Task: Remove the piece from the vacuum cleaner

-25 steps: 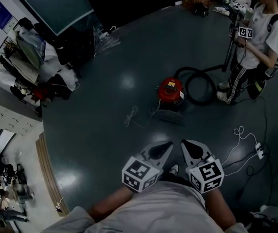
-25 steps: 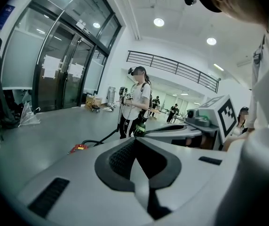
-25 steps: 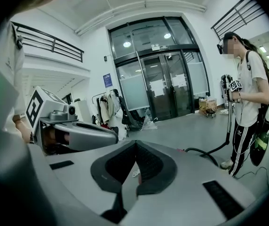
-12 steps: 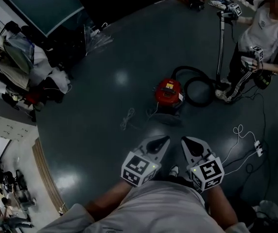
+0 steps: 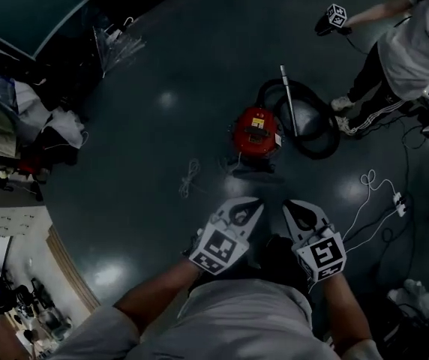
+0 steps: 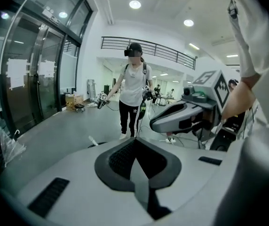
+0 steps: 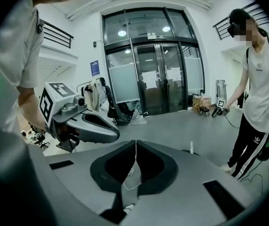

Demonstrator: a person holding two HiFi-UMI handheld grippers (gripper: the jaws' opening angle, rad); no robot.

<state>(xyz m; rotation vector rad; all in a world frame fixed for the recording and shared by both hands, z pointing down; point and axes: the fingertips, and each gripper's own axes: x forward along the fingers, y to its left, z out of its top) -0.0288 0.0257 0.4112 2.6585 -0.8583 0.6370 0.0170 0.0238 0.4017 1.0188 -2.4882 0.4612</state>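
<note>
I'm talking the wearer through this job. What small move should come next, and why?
Probably step toward the red vacuum cleaner: the left gripper and right gripper are shut, empty and close to the wearer's body, while the cleaner sits on the floor ahead, apart from both.

You will find no writing you can read here: the blue sign (image 7: 94, 68) by the doors (image 7: 134, 86), the white sheets (image 7: 148, 78) on them, and the label on the red vacuum cleaner (image 5: 256, 132) are too small.
</note>
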